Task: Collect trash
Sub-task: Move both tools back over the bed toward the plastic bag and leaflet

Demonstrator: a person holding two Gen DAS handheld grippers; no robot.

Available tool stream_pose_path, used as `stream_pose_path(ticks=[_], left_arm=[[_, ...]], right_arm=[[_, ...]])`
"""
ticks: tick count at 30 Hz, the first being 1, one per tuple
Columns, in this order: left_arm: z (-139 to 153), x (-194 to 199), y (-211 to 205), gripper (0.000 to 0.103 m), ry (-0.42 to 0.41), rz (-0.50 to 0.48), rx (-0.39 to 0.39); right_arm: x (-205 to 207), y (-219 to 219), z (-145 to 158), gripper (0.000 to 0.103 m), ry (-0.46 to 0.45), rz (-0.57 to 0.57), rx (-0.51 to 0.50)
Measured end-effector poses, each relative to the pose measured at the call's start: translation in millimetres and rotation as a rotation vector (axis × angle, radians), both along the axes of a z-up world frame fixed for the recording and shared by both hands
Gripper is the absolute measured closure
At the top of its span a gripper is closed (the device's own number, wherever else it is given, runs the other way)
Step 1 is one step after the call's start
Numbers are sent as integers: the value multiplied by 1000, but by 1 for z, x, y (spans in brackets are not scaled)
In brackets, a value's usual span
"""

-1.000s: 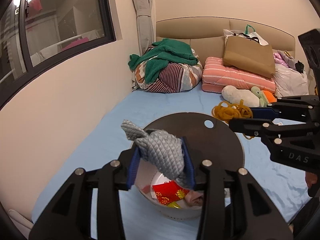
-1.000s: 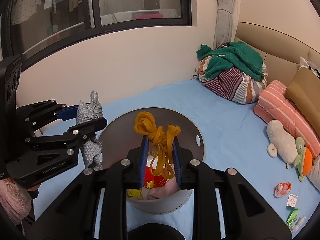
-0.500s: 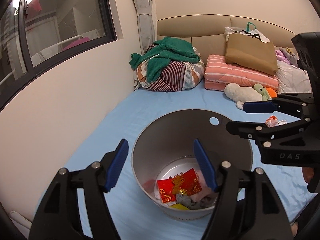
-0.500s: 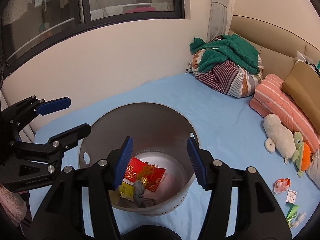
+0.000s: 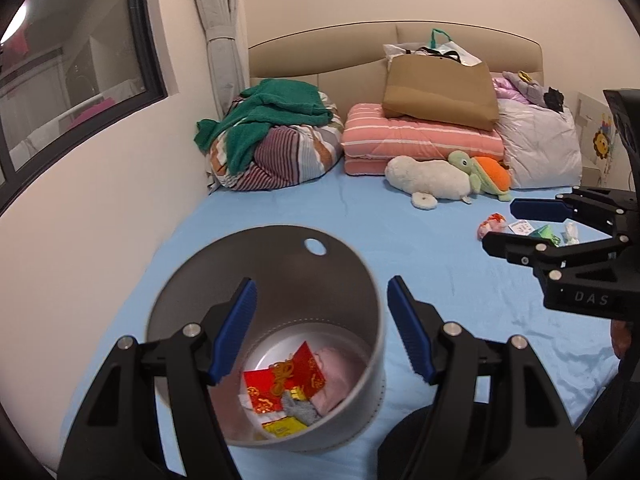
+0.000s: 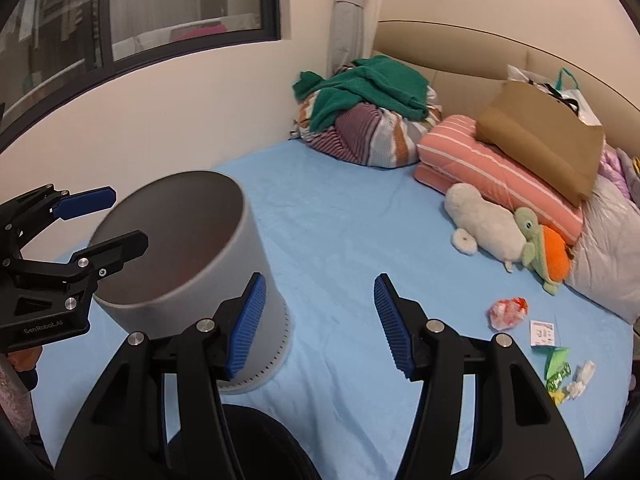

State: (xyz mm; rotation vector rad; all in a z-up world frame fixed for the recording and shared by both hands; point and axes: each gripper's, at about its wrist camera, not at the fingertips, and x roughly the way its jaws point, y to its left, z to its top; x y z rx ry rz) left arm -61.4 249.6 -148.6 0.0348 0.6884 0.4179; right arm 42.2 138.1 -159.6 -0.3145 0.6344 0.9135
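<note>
A grey round bin (image 5: 200, 280) stands on the blue bed sheet; it also shows in the right wrist view (image 6: 256, 248). Inside lie a red packet (image 5: 288, 380), a grey cloth (image 5: 300, 410), pink stuff and a yellow wrapper. My left gripper (image 5: 320, 330) is open and empty above the bin's mouth. My right gripper (image 6: 320, 320) is open and empty, to the right of the bin. Loose trash lies on the sheet to the right: a red-white crumpled wrapper (image 6: 508, 312), a white slip (image 6: 542, 332), green wrappers (image 6: 558, 368) and white scraps (image 6: 580, 380).
At the head of the bed lie a striped bundle with a green towel (image 5: 272, 144), a pink folded quilt (image 5: 420, 144), a brown bag (image 5: 440, 88), plush toys (image 5: 440, 178) and a grey pillow (image 5: 540, 144). A wall with a window runs along the left.
Both grippers opened: the grey cloth and the yellow rubber bands dropped into the bin. The right gripper then swung right, away from the bin, toward the loose trash.
</note>
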Motion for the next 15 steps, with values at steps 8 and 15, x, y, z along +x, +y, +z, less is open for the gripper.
stream_pose_path(ticks=[8, 15], left_arm=[[-41, 62, -55, 35, 49, -110, -46], [-71, 111, -96, 35, 94, -178, -52]], right_arm=[[53, -97, -28, 49, 7, -235, -17], [101, -163, -55, 49, 19, -391, -35]])
